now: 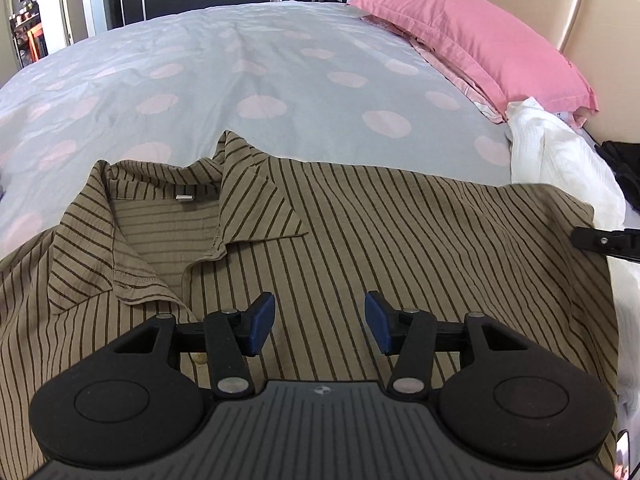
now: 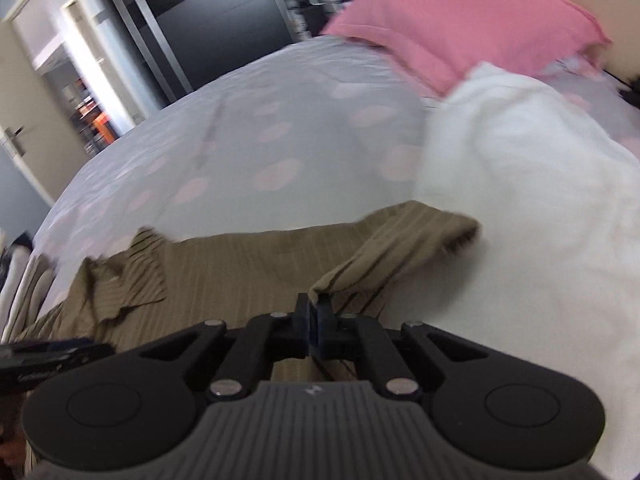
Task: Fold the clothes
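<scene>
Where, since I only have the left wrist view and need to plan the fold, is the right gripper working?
Observer: The right gripper is at the side of the striped shirt nearest the white cloth, jaws shut on a raised pinch of fabric.
Operator: Which part is it pinching?
Observer: The base of the sleeve, as far as the blur lets me tell.
Operator: Where does that sleeve end?
Observer: Its cuff reaches the edge of the white cloth.
</scene>
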Demonstrator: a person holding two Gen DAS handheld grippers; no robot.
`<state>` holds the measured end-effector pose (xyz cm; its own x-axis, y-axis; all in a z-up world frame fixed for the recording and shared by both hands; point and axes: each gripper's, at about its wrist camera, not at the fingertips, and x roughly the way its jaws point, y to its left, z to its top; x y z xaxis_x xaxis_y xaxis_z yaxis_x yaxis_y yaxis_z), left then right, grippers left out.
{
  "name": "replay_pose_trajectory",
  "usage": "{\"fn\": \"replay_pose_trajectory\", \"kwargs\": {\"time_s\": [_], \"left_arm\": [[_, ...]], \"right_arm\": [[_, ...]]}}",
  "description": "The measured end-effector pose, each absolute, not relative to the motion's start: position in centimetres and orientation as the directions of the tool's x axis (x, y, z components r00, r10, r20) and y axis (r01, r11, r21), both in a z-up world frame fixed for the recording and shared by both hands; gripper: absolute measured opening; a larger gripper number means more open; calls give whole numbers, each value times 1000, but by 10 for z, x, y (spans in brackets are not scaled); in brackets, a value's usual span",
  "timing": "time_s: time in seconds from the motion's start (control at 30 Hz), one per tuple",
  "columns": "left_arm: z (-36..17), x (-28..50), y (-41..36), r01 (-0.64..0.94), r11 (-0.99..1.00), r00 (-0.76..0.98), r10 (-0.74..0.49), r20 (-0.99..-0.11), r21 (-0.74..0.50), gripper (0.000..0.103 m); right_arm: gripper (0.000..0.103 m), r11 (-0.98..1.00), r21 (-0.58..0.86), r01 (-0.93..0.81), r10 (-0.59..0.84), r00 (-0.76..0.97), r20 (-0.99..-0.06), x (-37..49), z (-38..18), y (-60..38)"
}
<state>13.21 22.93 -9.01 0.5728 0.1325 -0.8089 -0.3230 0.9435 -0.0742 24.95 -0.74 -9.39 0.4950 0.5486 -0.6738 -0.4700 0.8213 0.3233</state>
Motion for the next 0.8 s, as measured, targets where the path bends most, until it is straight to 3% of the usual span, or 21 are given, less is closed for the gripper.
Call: {"fn": "replay_pose_trajectory", "kwargs": {"time_s": [0.33,0.47,0.53,0.6,0.8], "left_arm": [[-107,148,230,-293,954,549,116,-827,-61,48],[-111,157,224,-264,962,552,90,-829,-72,48],[-107,162,217,-240,968,558,73,-826,-77,48],[-103,168,210,-215,973,564,56,-824,-81,48],[-92,187,183,-136,989,563,25,-826,-62,48]], "right_arm": [[5,706,225,-672,572,354,-740,210,-139,59],[13,681,227,-697,577,319,-752,210,-154,62],[32,667,250,-702,597,303,-743,210,-151,55],[39,669,268,-693,611,307,-730,206,-143,44],[40,727,232,-646,582,401,-708,212,-116,9]]}}
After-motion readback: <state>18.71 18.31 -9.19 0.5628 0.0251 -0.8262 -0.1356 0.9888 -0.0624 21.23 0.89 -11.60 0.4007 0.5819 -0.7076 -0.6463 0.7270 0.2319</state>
